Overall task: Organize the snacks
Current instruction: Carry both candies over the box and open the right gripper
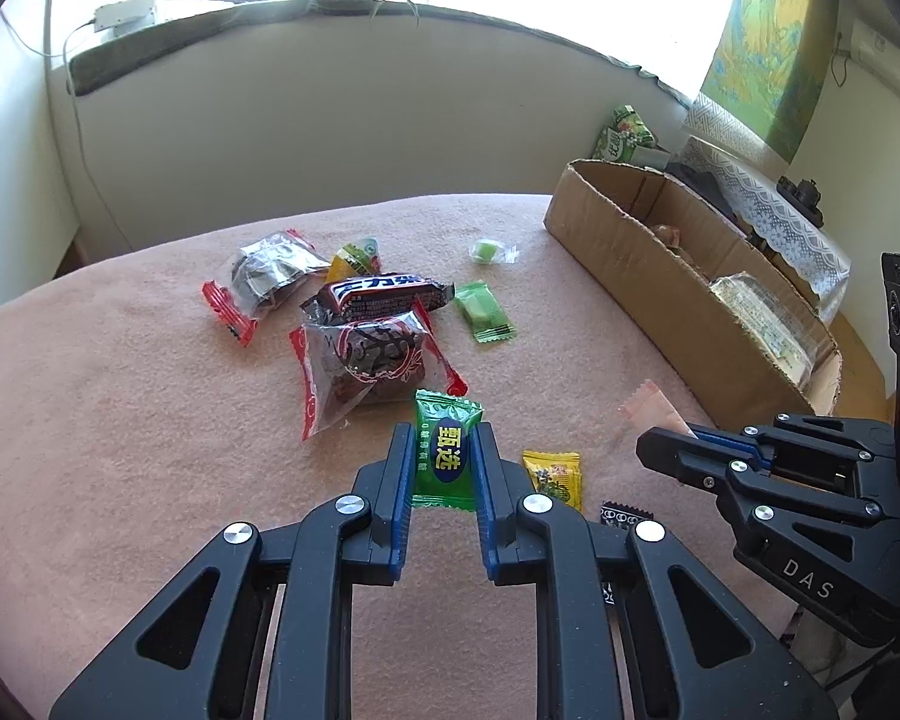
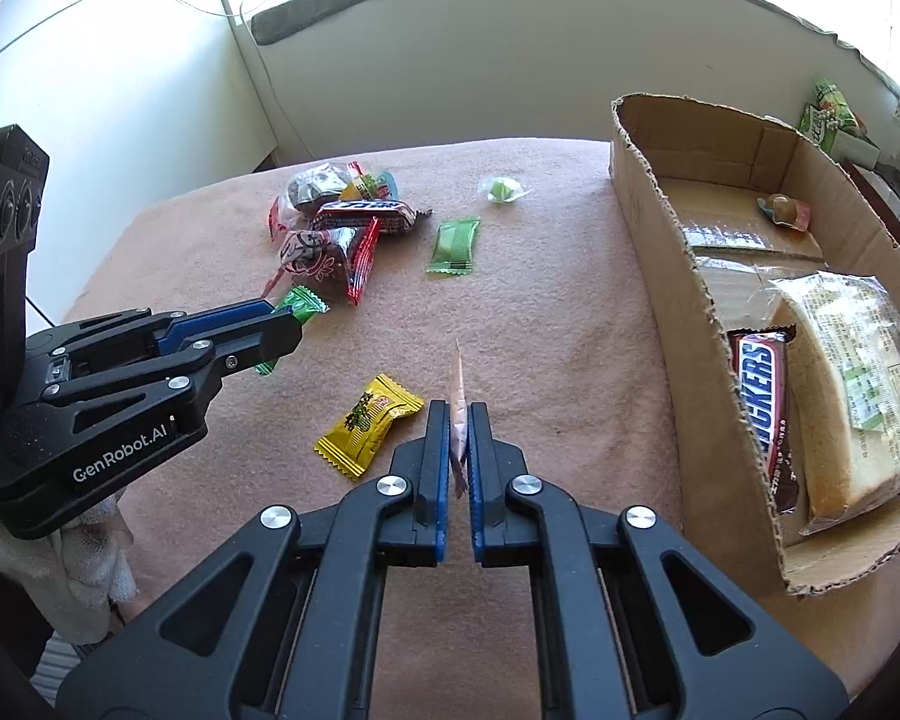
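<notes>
Snacks scattered over pink cloth: green candy clamped upright between pads of left gripper, jaws closed on wrapper; thin pink packet pinched edge-on in right gripper, jaws closed on it. Yellow candy lying on cloth just beside right gripper. Farther back, dark red-edged packets heaped together, pale green packet near. Cardboard box at right holding Snickers bar beside wrapped bread.
</notes>
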Demonstrator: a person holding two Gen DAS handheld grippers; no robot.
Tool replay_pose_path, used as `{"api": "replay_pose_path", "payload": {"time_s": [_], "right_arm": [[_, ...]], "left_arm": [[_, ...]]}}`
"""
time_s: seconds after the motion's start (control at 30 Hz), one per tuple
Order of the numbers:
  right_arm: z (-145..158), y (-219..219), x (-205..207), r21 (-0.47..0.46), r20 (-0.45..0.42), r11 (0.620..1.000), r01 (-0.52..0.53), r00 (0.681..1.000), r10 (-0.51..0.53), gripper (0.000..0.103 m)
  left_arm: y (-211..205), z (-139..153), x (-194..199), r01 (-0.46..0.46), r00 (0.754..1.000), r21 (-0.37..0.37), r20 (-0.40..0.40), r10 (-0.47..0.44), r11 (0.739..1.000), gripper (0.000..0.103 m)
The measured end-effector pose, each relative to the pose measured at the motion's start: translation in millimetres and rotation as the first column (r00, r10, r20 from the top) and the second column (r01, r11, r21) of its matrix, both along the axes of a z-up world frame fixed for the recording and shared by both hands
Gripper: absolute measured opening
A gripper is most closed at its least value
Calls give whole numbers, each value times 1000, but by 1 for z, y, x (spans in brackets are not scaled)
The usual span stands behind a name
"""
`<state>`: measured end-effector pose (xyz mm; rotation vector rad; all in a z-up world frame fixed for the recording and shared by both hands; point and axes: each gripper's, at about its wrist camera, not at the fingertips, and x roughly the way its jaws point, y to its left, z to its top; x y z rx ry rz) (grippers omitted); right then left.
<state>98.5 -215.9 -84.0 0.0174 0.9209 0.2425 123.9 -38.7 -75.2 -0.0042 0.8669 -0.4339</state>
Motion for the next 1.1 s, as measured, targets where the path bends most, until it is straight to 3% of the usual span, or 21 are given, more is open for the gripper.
{"api": "replay_pose_path", "payload": {"time_s": [0.43, 0.73, 1.1], "right_arm": [[53, -26, -25, 37, 102, 999, -15, 995, 11, 5], [75, -68, -10, -8, 145, 999, 31, 989, -29, 5], [90, -124, 23, 13, 140, 998, 60, 988, -62, 5]], "left_arm": [[-44, 33, -12, 59, 997, -78, 58, -54, 995, 17], [-92, 47, -22, 136, 989, -130, 78, -126, 982, 17], [-148, 48, -18, 208, 978, -145, 66, -200, 967, 17]]}}
